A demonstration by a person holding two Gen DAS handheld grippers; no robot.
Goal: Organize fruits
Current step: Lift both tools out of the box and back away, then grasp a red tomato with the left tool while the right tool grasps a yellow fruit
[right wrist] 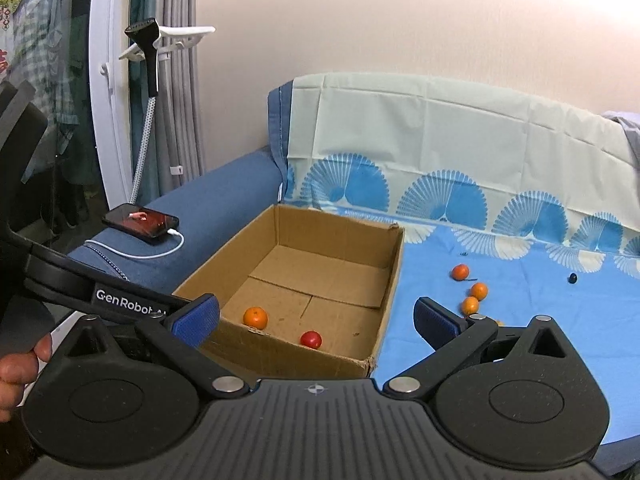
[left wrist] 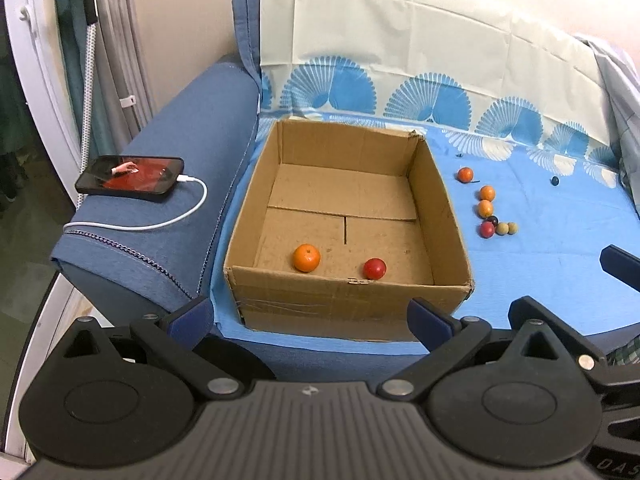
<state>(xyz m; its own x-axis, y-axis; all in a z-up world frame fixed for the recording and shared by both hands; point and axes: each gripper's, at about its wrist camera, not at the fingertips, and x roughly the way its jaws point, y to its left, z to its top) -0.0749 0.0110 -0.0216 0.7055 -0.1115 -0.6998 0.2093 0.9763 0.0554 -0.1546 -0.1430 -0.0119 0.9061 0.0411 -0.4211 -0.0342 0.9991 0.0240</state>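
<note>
An open cardboard box (left wrist: 444, 216) (right wrist: 394, 272) stands on a blue sheet over a sofa. Inside it, near the front wall, lie an orange (left wrist: 306, 257) (right wrist: 255, 317) and a red fruit (left wrist: 375, 268) (right wrist: 311, 339). Right of the box on the sheet lie several small fruits: oranges (left wrist: 486, 201) (right wrist: 478, 291), a red one (left wrist: 487, 229) and tan ones (left wrist: 507, 228). My left gripper (left wrist: 310, 314) hangs open in front of the box, empty. My right gripper (right wrist: 316, 316) is open and empty above the box's near right corner.
A phone (left wrist: 130, 178) (right wrist: 141, 221) on a white charging cable lies on the sofa's blue armrest (left wrist: 168, 216) left of the box. A garment steamer and curtain stand at the far left. A patterned cloth covers the backrest (left wrist: 400, 52). A hand (right wrist: 18, 364) shows at the left edge.
</note>
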